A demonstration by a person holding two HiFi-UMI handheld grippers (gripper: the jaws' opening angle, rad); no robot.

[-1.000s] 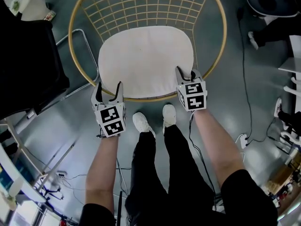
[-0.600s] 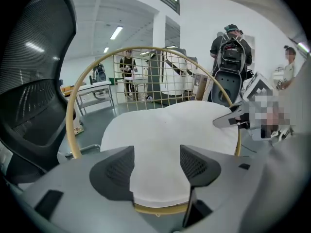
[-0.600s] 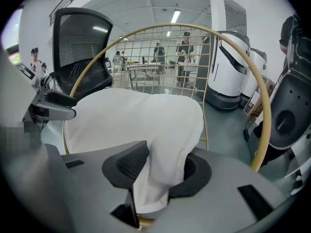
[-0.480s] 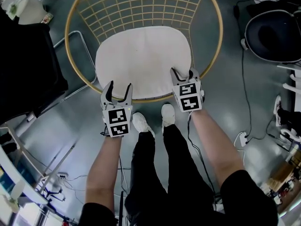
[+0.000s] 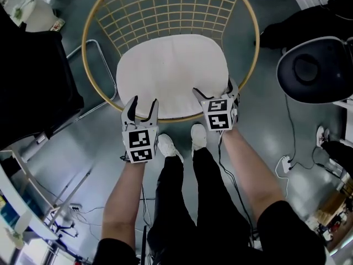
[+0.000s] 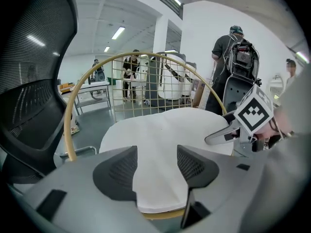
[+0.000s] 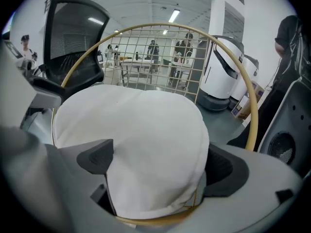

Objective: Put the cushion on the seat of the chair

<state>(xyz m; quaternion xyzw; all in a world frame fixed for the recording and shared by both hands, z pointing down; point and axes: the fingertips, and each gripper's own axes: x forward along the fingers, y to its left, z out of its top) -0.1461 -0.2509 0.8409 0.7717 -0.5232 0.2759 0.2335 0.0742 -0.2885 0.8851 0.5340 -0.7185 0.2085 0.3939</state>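
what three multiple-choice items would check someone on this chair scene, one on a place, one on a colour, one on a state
1. Where is the cushion?
A. draped over the backrest
B. flat on the seat of the wire chair
C. held up in the air

2. What colour is the chair's frame?
A. gold
B. red
C. blue

3. How do the right tongs stand?
A. shut tight with nothing between them
B. jaws apart, with the cushion's front corner between them
C. out of sight in every view

Answers:
1 B: the head view shows the white cushion lying inside the round rim, on the seat.
2 A: rim and grid are gold in all three views.
3 B: the right gripper view shows both pads wide apart on either side of the corner. The jaws have just been opening.
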